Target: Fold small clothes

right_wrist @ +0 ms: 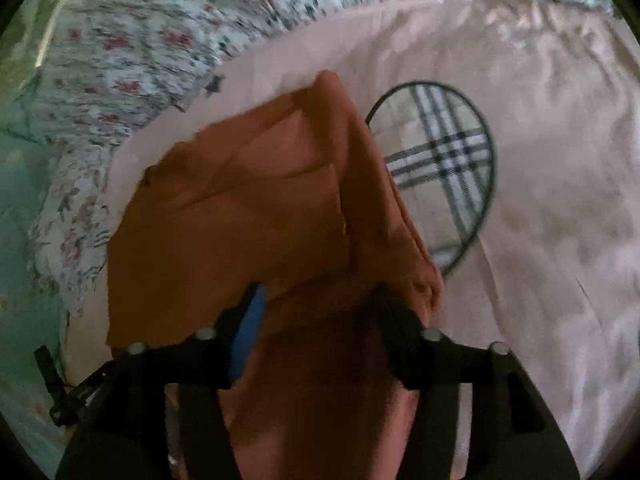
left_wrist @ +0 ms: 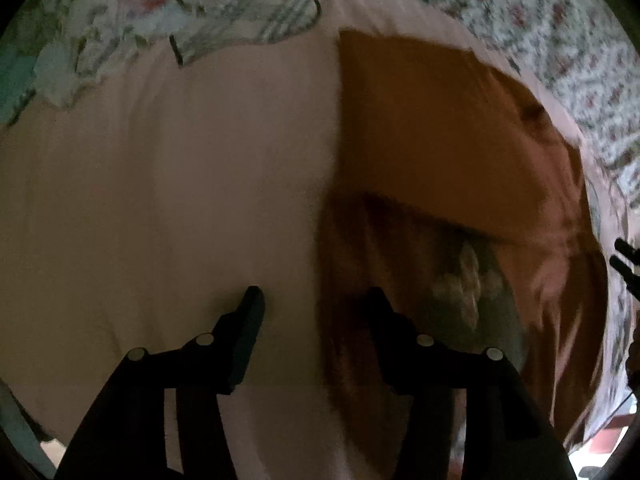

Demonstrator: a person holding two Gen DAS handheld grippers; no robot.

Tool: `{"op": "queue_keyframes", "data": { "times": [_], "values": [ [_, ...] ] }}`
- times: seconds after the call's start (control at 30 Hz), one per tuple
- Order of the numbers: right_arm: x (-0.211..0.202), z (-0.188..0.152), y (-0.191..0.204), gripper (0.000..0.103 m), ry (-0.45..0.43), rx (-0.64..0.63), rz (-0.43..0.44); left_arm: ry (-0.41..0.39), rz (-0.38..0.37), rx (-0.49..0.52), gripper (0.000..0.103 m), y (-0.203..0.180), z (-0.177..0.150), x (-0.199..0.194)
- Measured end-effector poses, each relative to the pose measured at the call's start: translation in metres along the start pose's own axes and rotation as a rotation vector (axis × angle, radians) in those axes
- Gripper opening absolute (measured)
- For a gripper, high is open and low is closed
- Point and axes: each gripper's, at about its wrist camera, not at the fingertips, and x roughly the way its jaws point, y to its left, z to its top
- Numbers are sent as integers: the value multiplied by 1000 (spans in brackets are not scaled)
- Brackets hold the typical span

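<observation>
Right claw (right_wrist: 316, 300) clamped on orange garment (right_wrist: 240, 208) at frame center, left claw (left_wrist: 312, 300) open over pink sheet (left_wrist: 160, 184).

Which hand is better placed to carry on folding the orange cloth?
Right. The right tongs have the orange cloth bunched between their fingers, while the left tongs stand open at its edge, over the pink sheet.

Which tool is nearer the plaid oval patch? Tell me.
Right. The right tool sits just short of the plaid oval patch, orange garment between its fingers; the left tool is well back from it.
</observation>
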Motion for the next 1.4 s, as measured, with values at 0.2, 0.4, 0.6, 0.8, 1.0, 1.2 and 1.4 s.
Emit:
{"op": "queue_keyframes", "data": {
  "times": [0.2,0.4,0.6,0.8,1.0,1.2,1.4],
  "values": [
    [-21,-37,22,58,23,26,64,120,80,125,58,-42,-58,-2],
    [-51,-59,38,63,37,-97,137,121,153,120,47,-20,-109,-27],
    [-95,-94,-14,66,2,-42,101,89,-62,14,50,8,-128,-57],
    [-112,-133,-73,66,40,27,44,143,-180,-28,70,-10,-142,-39],
    [-111,-163,-101,66,112,14,35,139,-203,22,70,-14,-164,-35],
    [-93,-190,-99,66,172,-28,103,121,-249,54,47,-20,-178,-40],
    [-89,-190,-96,9,146,-12,171,62,-236,118,6,-16,-174,-58]
  ]
}}
